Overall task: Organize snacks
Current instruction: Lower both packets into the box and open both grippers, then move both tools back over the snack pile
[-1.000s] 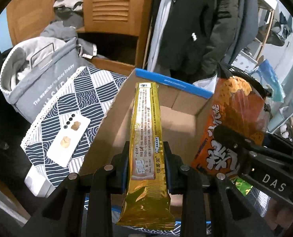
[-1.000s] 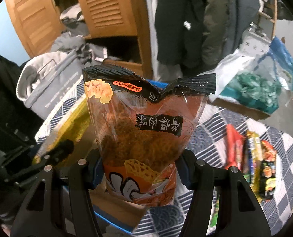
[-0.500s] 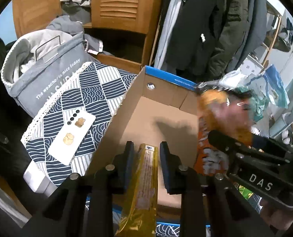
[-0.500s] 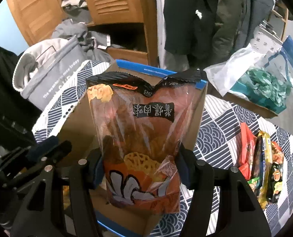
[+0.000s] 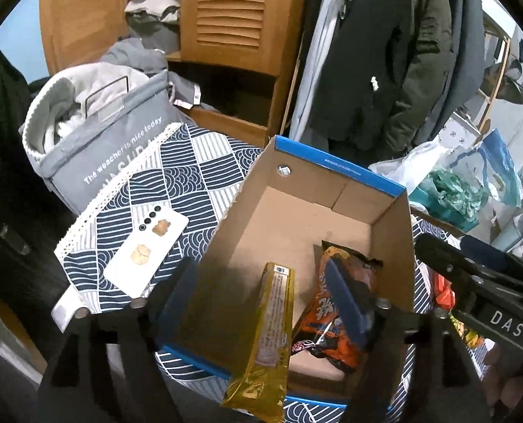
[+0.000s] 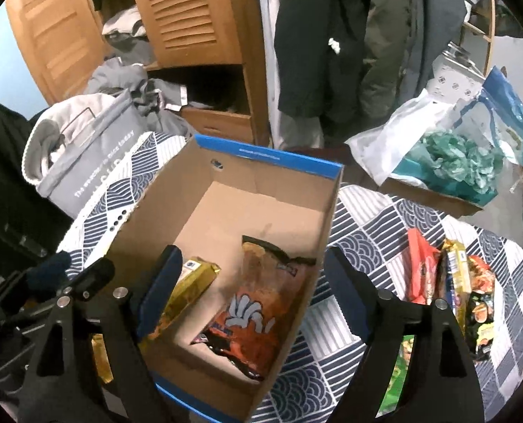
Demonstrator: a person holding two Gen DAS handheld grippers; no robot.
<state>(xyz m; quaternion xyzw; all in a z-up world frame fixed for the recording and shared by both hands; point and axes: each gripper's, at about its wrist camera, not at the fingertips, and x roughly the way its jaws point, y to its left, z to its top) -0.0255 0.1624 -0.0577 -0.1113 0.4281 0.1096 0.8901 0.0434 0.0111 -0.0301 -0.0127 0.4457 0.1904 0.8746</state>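
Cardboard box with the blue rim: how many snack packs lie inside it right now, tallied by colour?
Inside the cardboard box with the blue rim:
Long gold foil pack: 1
Orange and black crinkly snack bag: 1
Total: 2
The loose packs on the patterned cloth outside the box are not counted.
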